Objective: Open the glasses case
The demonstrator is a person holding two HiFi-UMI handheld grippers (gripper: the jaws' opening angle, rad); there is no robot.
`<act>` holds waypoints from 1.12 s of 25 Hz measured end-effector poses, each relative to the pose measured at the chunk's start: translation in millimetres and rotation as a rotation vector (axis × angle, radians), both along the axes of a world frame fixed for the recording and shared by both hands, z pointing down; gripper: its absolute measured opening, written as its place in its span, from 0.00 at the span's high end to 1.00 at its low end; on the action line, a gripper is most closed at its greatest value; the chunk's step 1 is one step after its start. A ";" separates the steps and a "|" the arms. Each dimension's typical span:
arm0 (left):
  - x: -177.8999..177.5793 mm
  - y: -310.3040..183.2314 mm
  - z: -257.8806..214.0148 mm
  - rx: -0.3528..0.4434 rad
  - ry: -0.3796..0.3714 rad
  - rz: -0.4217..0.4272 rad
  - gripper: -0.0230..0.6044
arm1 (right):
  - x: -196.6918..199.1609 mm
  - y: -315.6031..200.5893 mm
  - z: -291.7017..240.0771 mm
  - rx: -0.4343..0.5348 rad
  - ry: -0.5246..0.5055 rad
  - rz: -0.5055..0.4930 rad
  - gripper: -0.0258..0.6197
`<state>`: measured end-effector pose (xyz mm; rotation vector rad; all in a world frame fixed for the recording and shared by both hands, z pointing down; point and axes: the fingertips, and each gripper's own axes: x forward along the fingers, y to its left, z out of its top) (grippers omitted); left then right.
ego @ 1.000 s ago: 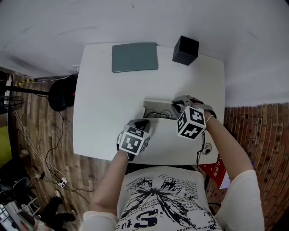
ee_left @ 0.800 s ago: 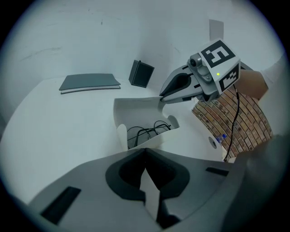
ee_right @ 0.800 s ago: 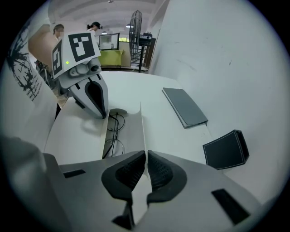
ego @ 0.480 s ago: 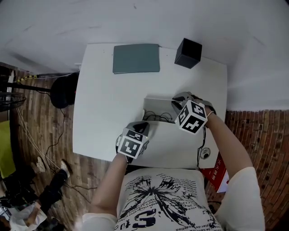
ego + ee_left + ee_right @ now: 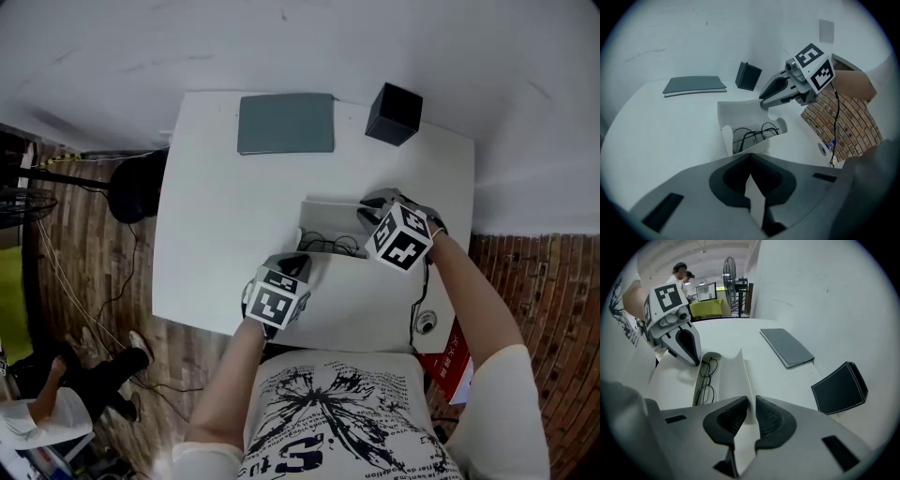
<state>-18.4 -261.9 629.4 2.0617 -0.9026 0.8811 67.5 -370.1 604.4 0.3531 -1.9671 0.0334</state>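
Now the case [image 5: 323, 225] lies open on the surface [image 5: 216, 234], with glasses [image 5: 752, 133] inside. The left tongs [image 5: 298, 261] pinch its near edge tight. The right tongs [image 5: 364, 214] are opening, with the lid [image 5: 733, 371] between them. A book [image 5: 286, 123] and a box [image 5: 394, 113] sit farther back.

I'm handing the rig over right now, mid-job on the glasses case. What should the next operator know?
Left gripper: jaws together, at the left end of the glasses case. I cannot tell whether it pinches the case's edge.
Right gripper: jaws opening, with the edge of the lid between them.
Things: the case is on the white table with its lid raised upright and the glasses lying inside.
Done: the case is open.
Left: probably only to free the lid and draw both grippers back. Watch that the lid does not drop shut.
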 end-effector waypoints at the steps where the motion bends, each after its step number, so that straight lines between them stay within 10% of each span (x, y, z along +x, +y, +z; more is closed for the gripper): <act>1: 0.0 0.2 -0.1 0.001 0.000 -0.001 0.94 | 0.3 0.1 -0.5 0.003 0.000 0.006 0.85; 17: -7.0 2.0 -35.7 0.098 -0.020 0.008 0.94 | 0.0 33.2 -66.0 0.093 -0.194 0.186 0.83; 28: -28.1 7.4 -151.3 0.369 0.043 0.034 0.94 | -4.8 69.8 -177.0 0.305 -0.531 0.499 0.94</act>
